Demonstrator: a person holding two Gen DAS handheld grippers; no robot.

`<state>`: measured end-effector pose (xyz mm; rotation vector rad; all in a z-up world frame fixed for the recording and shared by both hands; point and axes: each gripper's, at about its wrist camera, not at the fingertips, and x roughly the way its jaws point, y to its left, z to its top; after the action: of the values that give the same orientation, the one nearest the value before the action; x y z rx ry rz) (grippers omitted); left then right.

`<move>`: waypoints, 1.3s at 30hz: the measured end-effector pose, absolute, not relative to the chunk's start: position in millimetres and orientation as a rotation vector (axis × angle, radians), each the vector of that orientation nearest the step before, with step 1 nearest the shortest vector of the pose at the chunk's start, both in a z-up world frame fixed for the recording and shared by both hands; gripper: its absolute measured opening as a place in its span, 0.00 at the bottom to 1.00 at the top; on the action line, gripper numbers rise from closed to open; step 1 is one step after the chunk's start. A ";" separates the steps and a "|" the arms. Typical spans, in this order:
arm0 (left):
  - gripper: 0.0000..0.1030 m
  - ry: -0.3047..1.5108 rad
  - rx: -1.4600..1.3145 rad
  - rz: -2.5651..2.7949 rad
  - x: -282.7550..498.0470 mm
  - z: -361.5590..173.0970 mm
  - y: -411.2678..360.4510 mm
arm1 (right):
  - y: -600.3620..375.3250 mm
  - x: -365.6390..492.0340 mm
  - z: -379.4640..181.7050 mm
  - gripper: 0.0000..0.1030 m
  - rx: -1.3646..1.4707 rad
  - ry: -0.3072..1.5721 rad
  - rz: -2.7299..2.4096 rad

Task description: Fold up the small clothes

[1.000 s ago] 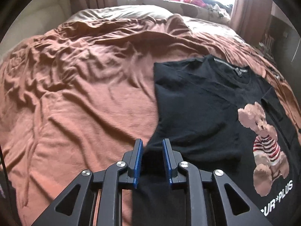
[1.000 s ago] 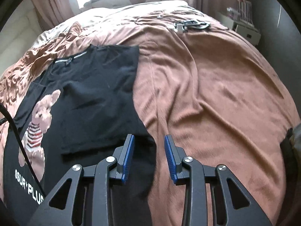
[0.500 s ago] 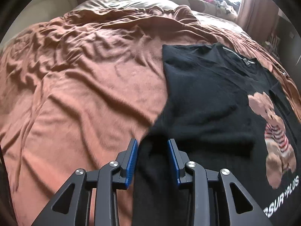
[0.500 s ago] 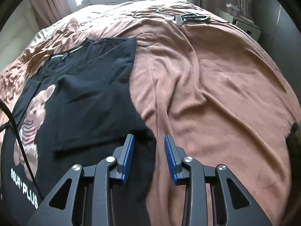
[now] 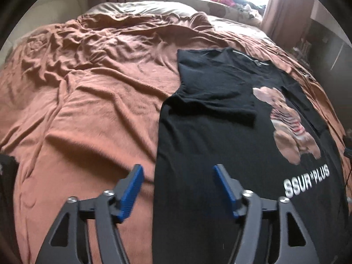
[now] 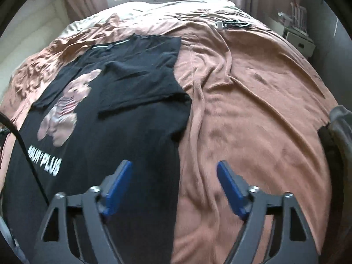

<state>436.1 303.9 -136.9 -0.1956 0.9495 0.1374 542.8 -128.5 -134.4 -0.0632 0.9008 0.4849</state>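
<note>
So we've got the black bear-print T-shirt (image 5: pixel 231 154) lying flat on the bed's brown blanket (image 5: pixel 88 110), both sleeves folded in, and our left gripper (image 5: pixel 178 184) and right gripper (image 6: pixel 175 180) have just sprung apart, empty over its side edges, probably for the next fold.

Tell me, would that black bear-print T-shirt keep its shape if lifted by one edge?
Probably not. The black bear-print T-shirt lies limp, its folded-in sleeves flat, so it would likely droop and unfold. It looks thin, probably light. The fuzzy brown blanket may grip it, so pushing might bunch it.
</note>
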 end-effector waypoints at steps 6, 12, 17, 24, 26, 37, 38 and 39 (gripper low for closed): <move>0.77 0.941 -0.197 0.112 377.4 -129.0 290.5 | -158.0 496.2 -126.1 0.79 -0.016 0.916 0.522; 0.77 0.958 -0.221 0.126 322.3 -134.9 285.4 | -195.5 448.3 -128.3 0.79 0.027 0.914 0.526; 0.77 0.923 -0.260 0.151 272.1 -130.9 278.5 | -229.1 403.2 -127.2 0.79 0.076 0.876 0.517; 0.77 0.889 -0.348 0.169 218.6 -129.1 273.2 | -265.4 349.3 -127.7 0.79 0.108 0.859 0.501; 0.77 0.880 -0.360 0.172 206.8 -129.0 271.8 | -273.8 336.9 -127.1 0.79 0.134 0.856 0.500; 0.71 0.884 -0.602 0.157 166.1 -153.9 283.8 | -290.6 297.4 -160.2 0.65 0.342 0.913 0.593; 0.68 0.889 -0.630 0.151 163.8 -159.8 284.2 | -291.9 297.1 -165.5 0.61 0.374 0.924 0.609; 0.66 0.892 -0.652 0.147 161.7 -163.4 283.9 | -293.1 297.0 -171.2 0.59 0.403 0.939 0.623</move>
<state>161.7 283.9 -163.4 -0.6517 0.8924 0.1468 297.0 -293.1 -171.2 0.4028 0.9388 0.6232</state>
